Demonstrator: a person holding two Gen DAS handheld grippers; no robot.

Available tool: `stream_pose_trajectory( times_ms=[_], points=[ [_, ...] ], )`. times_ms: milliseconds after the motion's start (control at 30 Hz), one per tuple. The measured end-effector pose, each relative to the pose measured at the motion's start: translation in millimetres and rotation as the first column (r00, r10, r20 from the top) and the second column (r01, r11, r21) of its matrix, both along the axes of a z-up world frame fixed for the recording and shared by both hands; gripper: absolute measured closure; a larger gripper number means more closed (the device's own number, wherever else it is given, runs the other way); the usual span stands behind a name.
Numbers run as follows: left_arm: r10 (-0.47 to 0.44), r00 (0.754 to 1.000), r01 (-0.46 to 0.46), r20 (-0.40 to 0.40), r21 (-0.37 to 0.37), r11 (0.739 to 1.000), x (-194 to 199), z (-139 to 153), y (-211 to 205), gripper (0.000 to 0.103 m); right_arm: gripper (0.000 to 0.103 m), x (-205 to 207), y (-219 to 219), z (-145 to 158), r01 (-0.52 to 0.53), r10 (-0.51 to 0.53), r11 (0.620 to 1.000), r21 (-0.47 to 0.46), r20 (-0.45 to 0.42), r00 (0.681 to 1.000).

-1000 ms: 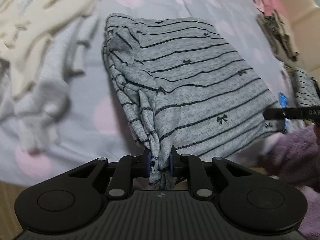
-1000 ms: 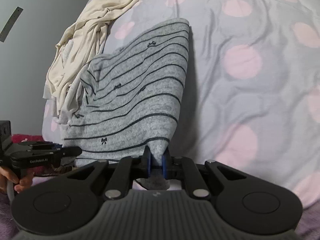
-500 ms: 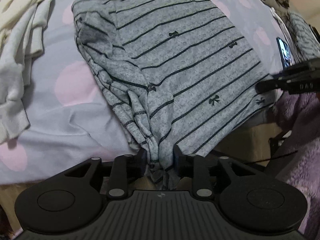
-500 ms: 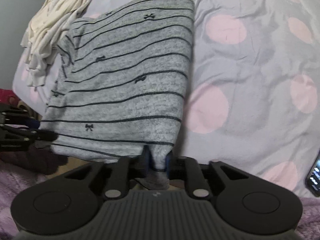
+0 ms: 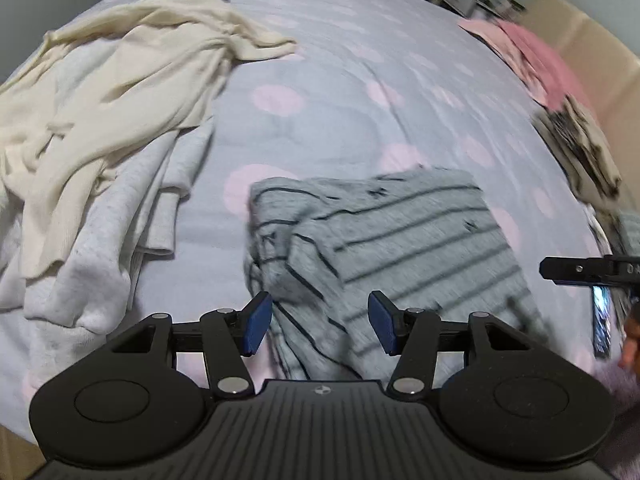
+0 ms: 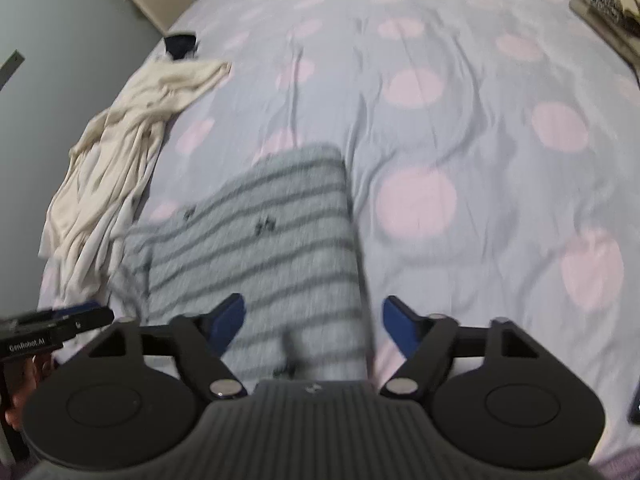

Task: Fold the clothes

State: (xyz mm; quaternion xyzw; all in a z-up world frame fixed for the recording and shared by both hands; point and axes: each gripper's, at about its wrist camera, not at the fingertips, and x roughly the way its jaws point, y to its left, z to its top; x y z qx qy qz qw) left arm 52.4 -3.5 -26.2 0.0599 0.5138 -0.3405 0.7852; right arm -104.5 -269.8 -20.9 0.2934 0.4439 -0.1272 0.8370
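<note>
Having been pinched at its near corners half a second ago, the striped grey garment point(image 5: 392, 240) is now released: both the left gripper point(image 5: 320, 320) and the right gripper point(image 6: 312, 320) are spread wide, nothing held. It is laid folded on the spotted bedsheet point(image 6: 460, 120) beside the cream clothes pile point(image 5: 120, 92), so this fold is judged complete.

Ahead of the black, blue-padded gripper point(image 5: 319, 322) lies a grey top point(image 5: 396, 232) with thin dark stripes and small bows. The sheet point(image 5: 340, 80) is lilac with pink dots. Cream clothes point(image 5: 120, 80) lie left.

Soft grey striped knit garment point(image 5: 404, 232), matt cotton bedsheet point(image 5: 340, 80); ribbed black plastic claw point(image 5: 320, 320)
</note>
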Motion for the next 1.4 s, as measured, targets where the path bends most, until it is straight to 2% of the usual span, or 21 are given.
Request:
stream_pose_trajectory(
  times_ms=[100, 233, 333, 433, 500, 600, 733, 800, 867, 933, 967, 1067, 1200, 1267, 1333, 1400],
  points=[
    [0.024, 0.999, -0.023, -0.03, 0.031, 0.999, 5.6, -17.7, 2.4, 0.052, 0.021, 9.2, -5.0, -17.4, 0.034, -0.033, 0.999, -0.015, 0.006, 0.999],
    [0.03, 0.998, -0.029, -0.052, 0.01, 1.0, 13.4, -34.6, -0.9, 0.051, 0.021, 19.9, -12.6, -36.0, 0.022, -0.022, 0.999, -0.03, -0.007, 1.0],
    [0.0, 0.998, 0.001, -0.06, 0.02, 1.0, 17.2, -42.8, -8.7, 0.047, 0.021, 25.8, -16.9, -45.6, -0.011, 0.011, 0.999, -0.031, -0.012, 1.0],
    [-0.021, 0.998, 0.023, -0.057, 0.039, 0.999, 23.8, -49.7, -15.3, 0.037, 0.021, 28.8, -21.1, -52.5, -0.032, 0.032, 0.999, -0.007, -0.004, 0.999],
    [-0.022, 0.997, 0.024, -0.067, 0.032, 0.999, 29.5, -52.9, -16.9, 0.031, 0.021, 32.0, -24.0, -57.3, -0.042, 0.042, 0.999, 0.011, -0.004, 0.999],
    [-0.023, 0.996, 0.024, -0.084, 0.012, 1.0, 36.8, -57.1, -18.3, 0.028, 0.021, 37.9, -26.0, -62.2, -0.056, 0.056, 0.998, 0.026, 0.0, 0.998],
    [-0.033, 0.994, 0.03, -0.1, -0.026, 0.999, 42.0, -61.3, -21.0, 0.03, 0.02, 46.2, -25.5, -65.4, -0.077, 0.076, 0.997, 0.03, 0.011, 0.997],
    [-0.039, 0.994, 0.034, -0.104, -0.049, 0.998, 42.9, -63.2, -25.8, 0.035, 0.02, 50.3, -25.3, -67.0, -0.087, 0.087, 0.996, 0.032, 0.016, 0.996],
    [-0.046, 0.994, 0.04, -0.103, -0.058, 0.997, 43.8, -64.4, -33.6, 0.037, 0.02, 54.5, -25.1, -68.6, -0.097, 0.097, 0.995, 0.034, 0.022, 0.995],
    [-0.05, 0.993, 0.043, -0.106, -0.066, 0.997, 44.6, -65.3, -41.6, 0.042, 0.02, 58.6, -24.8, -70.2, -0.108, 0.107, 0.993, 0.036, 0.027, 0.994],
    [-0.054, 0.993, 0.047, -0.107, -0.07, 0.996, 44.8, -65.5, -45.5, 0.048, 0.02, 60.7, -24.7, -70.9, -0.113, 0.112, 0.993, 0.037, 0.03, 0.993],
    [-0.059, 0.993, 0.053, -0.101, -0.07, 0.996, 44.2, -63.5, -54.1, 0.062, 0.026, 63.9, -24.7, -70.8, -0.114, 0.113, 0.993, 0.032, 0.032, 0.993],
    [-0.06, 0.995, 0.055, -0.083, -0.072, 0.996, 41.1, -60.6, -58.6, 0.077, 0.046, 64.5, -27.2, -68.0, -0.099, 0.098, 0.995, 0.027, 0.035, 0.995],
    [-0.065, 0.996, 0.06, -0.06, -0.078, 0.995, 37.5, -55.8, -57.6, 0.08, 0.056, 62.9, -27.0, -64.9, -0.1, 0.099, 0.995, 0.021, 0.044, 0.994],
    [-0.07, 0.997, 0.066, -0.036, -0.085, 0.994, 33.6, -50.3, -56.2, 0.081, 0.075, 60.7, -26.0, -61.1, -0.106, 0.105, 0.994, 0.013, 0.059, 0.993],
    [-0.074, 0.997, 0.072, -0.012, -0.092, 0.993, 29.7, -44.8, -54.9, 0.082, 0.08, 57.2, -23.7, -55.3, -0.116, 0.115, 0.993, 0.005, 0.082, 0.99]
  ],
)
